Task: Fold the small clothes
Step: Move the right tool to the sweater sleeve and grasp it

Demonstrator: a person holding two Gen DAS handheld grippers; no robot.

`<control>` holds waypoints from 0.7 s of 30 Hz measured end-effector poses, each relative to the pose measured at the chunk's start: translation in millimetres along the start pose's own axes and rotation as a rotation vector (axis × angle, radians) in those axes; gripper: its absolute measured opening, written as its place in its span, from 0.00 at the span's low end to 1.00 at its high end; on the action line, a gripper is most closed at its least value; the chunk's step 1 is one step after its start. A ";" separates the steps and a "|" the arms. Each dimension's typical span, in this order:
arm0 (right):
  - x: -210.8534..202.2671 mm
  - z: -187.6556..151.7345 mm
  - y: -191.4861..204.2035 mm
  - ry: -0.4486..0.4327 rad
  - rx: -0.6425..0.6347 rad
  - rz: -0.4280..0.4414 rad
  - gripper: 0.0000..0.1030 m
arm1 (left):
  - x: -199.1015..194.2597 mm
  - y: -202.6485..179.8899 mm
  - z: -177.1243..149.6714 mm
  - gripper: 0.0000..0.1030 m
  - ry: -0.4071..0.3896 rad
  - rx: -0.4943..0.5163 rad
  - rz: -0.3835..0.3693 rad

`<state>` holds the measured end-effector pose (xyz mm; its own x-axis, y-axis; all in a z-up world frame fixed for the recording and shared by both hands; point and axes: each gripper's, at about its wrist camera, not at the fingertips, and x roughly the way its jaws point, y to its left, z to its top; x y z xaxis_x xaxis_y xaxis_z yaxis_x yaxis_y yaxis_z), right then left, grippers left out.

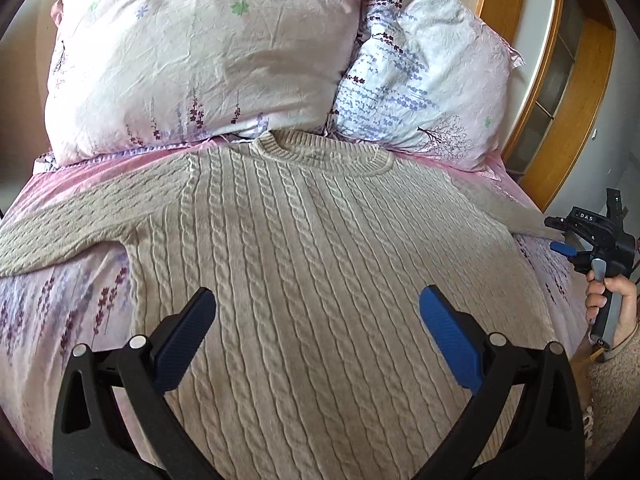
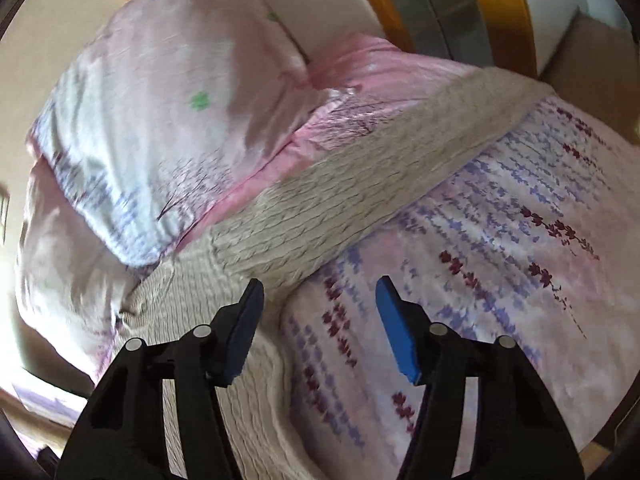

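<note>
A beige cable-knit sweater (image 1: 320, 264) lies flat on the bed, collar toward the pillows, sleeves spread to both sides. My left gripper (image 1: 318, 300) is open and empty, hovering over the sweater's lower body. My right gripper (image 2: 320, 292) is open and empty, above the spot where the right sleeve (image 2: 360, 184) meets the body. That sleeve stretches away to the upper right. The right gripper also shows in the left wrist view (image 1: 568, 236), held at the bed's right edge. The right wrist view is blurred.
Two floral pillows (image 1: 200, 56) (image 1: 424, 72) stand at the head of the bed. The floral pink sheet (image 2: 500, 260) covers the bed. A wooden-framed door (image 1: 568, 92) is at the right, close to the bed's edge.
</note>
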<state>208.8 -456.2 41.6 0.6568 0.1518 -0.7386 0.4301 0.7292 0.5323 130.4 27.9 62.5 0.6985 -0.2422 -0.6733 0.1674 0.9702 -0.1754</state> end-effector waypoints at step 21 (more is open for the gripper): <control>44.2 57.8 -68.9 -0.077 0.332 -0.137 0.19 | 49.9 25.5 33.2 0.98 -0.007 -0.065 -0.015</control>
<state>244.0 -538.3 -3.9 0.6186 0.0076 -0.7857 0.6864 0.4813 0.5451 192.6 40.8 48.3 0.7014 -0.2560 -0.6652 0.1321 0.9638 -0.2317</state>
